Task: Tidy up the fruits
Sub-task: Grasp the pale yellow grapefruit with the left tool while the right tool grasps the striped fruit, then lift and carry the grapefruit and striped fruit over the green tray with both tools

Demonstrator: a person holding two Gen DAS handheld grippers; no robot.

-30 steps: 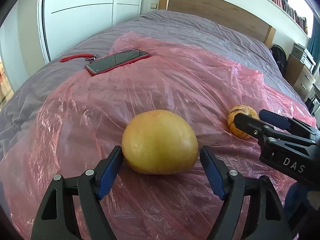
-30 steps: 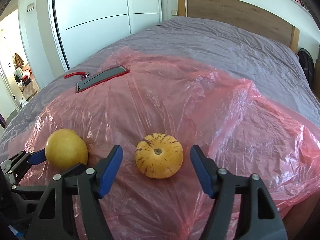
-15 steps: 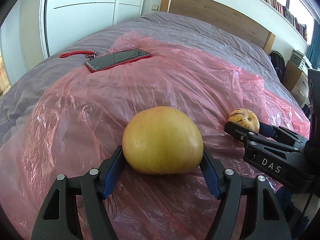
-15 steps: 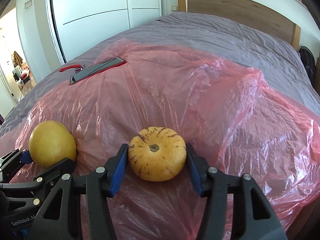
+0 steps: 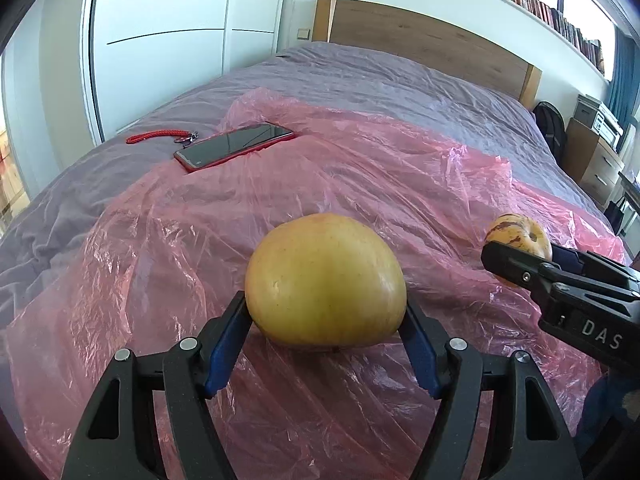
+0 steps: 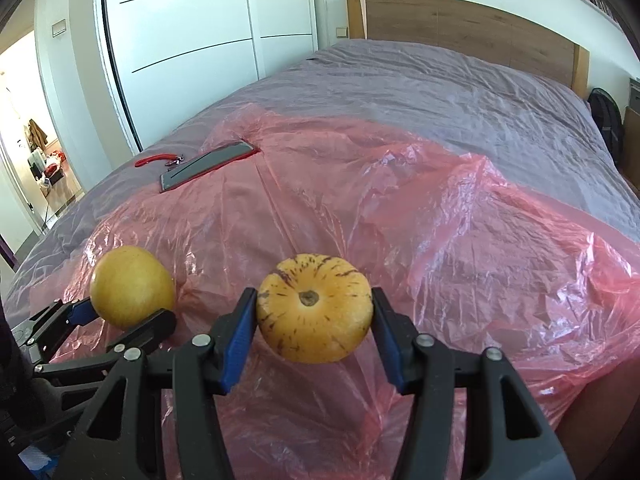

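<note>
My left gripper is shut on a big smooth yellow fruit, held just above the pink plastic sheet on the bed. My right gripper is shut on a smaller yellow fruit with dark streaks, stem end towards the camera, lifted off the sheet. The big fruit shows at left in the right wrist view, with the left gripper around it. The streaked fruit shows at right in the left wrist view, between the right gripper's fingers.
A phone in a red case and a red lanyard lie at the far left of the bed. A wooden headboard stands at the far end. White wardrobe doors are at left, a bedside cabinet at right.
Both grippers closed from open around their fruits. Both fruits now sit higher against the sheet, lifted a little.
</note>
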